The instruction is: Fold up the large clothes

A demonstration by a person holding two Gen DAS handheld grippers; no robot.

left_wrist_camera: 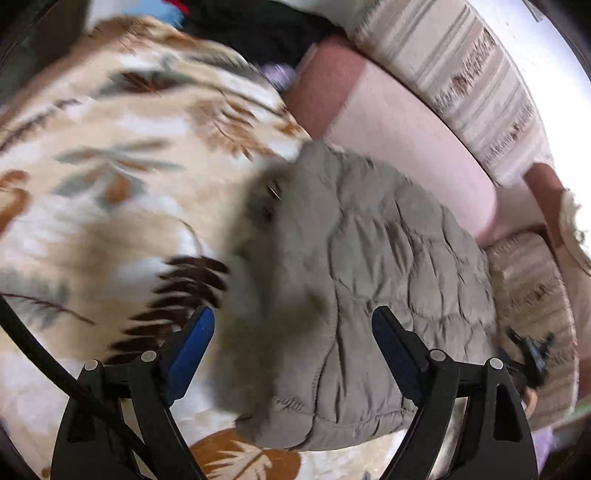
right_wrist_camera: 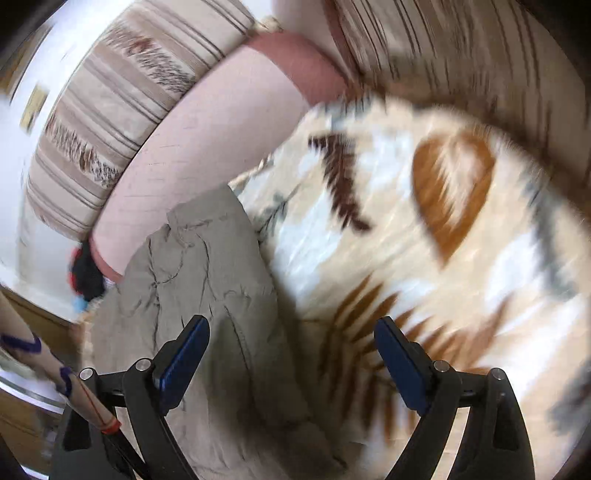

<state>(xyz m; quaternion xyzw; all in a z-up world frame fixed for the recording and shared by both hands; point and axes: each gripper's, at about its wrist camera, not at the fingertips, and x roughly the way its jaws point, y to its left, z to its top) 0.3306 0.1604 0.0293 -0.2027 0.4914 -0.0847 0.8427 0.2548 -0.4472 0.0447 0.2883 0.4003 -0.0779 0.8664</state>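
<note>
Left wrist view: motion-blurred; the left gripper [left_wrist_camera: 293,332] hangs over a grey quilted jacket [left_wrist_camera: 369,280], its jaws spread wide with nothing between the blue pads [left_wrist_camera: 192,354].
Right wrist view: also blurred; the right gripper [right_wrist_camera: 291,339] is released too, jaws wide apart, blue pads [right_wrist_camera: 184,363] bare, grasping nothing.
Jacket, left view: a bunched, rounded heap with stitched quilting lines, lying on a leaf-print blanket [left_wrist_camera: 122,177]; a fuzzy, fur-like grey trim [left_wrist_camera: 258,236] runs along the edge toward the blanket, too smeared to read in detail.
Jacket, right view: the same grey quilted jacket [right_wrist_camera: 207,280] lies crumpled below and between the fingers, mostly on the side of the left-hand finger, spreading to the bottom of the frame.
Blanket: cream plush with brown, orange and grey leaf shapes; in the right view the leaf-print blanket [right_wrist_camera: 424,229] fills the area beside the jacket and under the other finger.
Sofa edge: a pink bolster [left_wrist_camera: 406,147] borders the jacket on its far side, with a striped beige cushion [left_wrist_camera: 461,74] behind it; both appear again as the pink bolster [right_wrist_camera: 192,155] and striped beige cushion [right_wrist_camera: 122,110] in the right view.
Other clothes: a dark pile [left_wrist_camera: 251,33] with red and blue bits lies past the blanket's far edge.
Cable: a black cable [left_wrist_camera: 48,362] curves past the left gripper's frame.
</note>
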